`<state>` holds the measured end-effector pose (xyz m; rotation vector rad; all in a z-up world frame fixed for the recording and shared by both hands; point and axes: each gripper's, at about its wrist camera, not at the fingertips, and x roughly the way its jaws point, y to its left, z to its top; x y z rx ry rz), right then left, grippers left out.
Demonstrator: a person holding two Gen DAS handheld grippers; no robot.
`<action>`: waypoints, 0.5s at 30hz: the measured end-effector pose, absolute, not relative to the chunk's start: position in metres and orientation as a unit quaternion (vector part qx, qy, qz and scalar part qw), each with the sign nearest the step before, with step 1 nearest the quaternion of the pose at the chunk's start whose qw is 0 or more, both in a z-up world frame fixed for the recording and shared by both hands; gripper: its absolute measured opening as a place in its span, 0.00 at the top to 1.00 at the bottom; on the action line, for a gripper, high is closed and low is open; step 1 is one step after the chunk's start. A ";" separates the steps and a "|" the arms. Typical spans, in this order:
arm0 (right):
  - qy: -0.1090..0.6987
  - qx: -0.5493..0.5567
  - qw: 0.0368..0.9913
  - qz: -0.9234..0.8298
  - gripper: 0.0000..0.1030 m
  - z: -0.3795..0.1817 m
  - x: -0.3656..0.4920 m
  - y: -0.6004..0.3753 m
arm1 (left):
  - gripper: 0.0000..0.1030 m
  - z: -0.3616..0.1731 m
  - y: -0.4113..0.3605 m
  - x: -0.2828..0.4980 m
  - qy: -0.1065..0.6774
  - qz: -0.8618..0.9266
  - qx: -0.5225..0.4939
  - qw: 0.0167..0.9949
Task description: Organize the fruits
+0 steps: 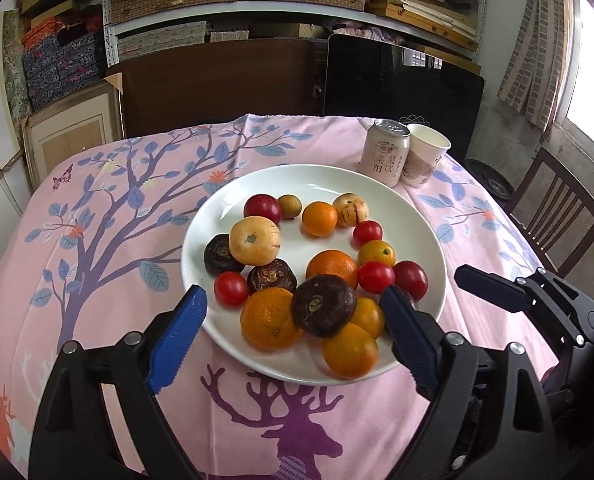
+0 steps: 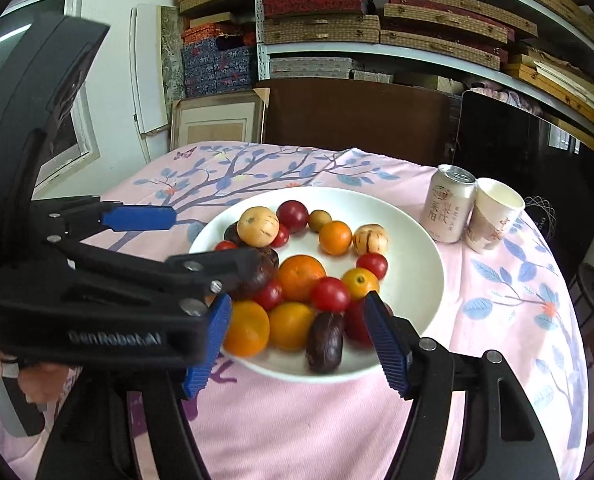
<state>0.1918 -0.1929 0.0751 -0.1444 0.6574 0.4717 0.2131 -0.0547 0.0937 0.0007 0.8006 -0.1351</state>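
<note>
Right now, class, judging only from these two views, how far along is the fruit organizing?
Hardly begun. Done: nothing obvious; the oranges, red tomatoes and dark fruits lie mixed together on the white plate. In hand: nothing; the left gripper and right gripper are both open and empty near the plate's front edge. Left: sorting all the fruit. The can and paper cup stand behind.
</note>
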 end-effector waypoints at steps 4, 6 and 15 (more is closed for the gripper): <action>0.324 -0.072 0.915 0.230 0.32 0.074 0.177 -0.199 | 0.13 0.092 -0.054 0.197 0.390 -0.061 0.001 0.919; 0.325 -0.071 0.914 0.233 0.31 0.073 0.169 -0.202 | 0.12 0.091 -0.053 0.188 0.389 -0.061 0.001 0.919; 0.340 -0.080 0.908 0.231 0.18 0.065 0.132 -0.203 | 0.08 0.087 -0.056 0.144 0.390 -0.053 0.009 0.919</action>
